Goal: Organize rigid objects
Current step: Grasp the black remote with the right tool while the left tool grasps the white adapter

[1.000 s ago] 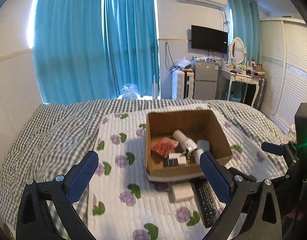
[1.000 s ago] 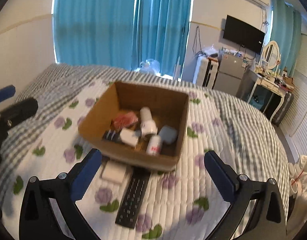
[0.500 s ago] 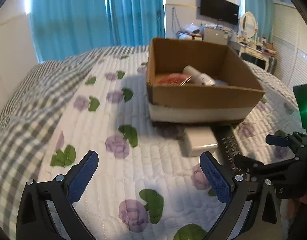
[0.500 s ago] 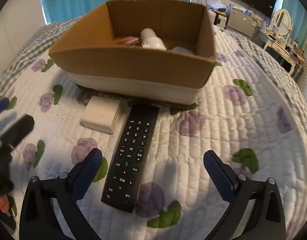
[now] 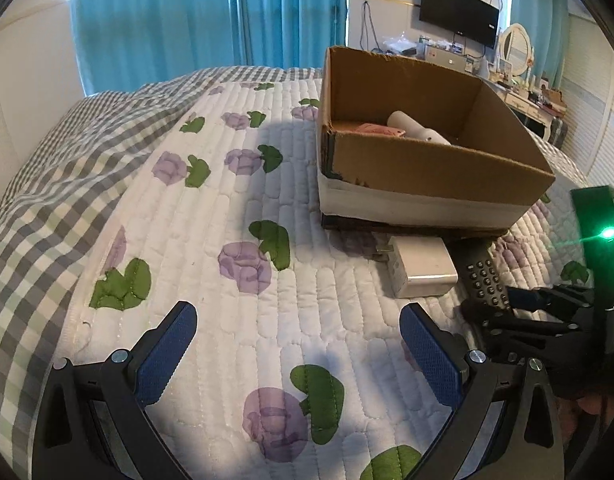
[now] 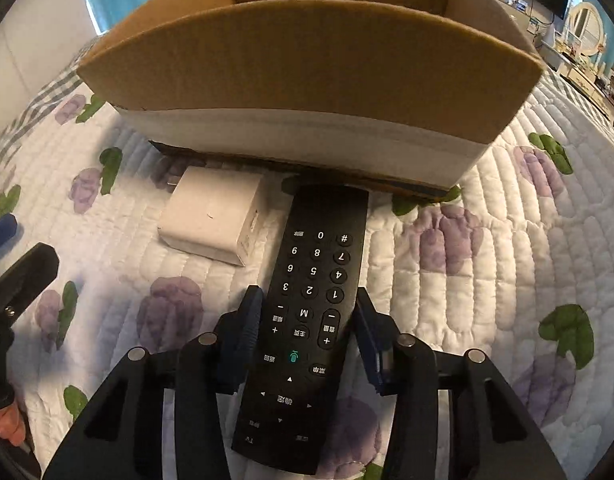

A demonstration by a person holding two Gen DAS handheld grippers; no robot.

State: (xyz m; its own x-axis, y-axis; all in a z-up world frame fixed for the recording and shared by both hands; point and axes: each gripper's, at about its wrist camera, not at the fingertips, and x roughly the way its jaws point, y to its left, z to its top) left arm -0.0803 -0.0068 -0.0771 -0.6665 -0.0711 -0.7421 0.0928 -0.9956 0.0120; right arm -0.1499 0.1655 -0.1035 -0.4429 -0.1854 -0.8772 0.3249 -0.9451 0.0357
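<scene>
Remote (image 6: 311,312), black and long with white numbers, lies on the quilt (image 6: 487,280) near the box (image 6: 307,72); the right gripper (image 6: 307,320) is closing around it, the left gripper (image 5: 295,356) is wide open, empty.

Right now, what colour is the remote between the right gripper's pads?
Black remote with white markings and one green-lit button; clearest in the right wrist view.

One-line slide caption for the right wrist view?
Right gripper closing on black remote control lying beside white charger, before cardboard box.
</scene>
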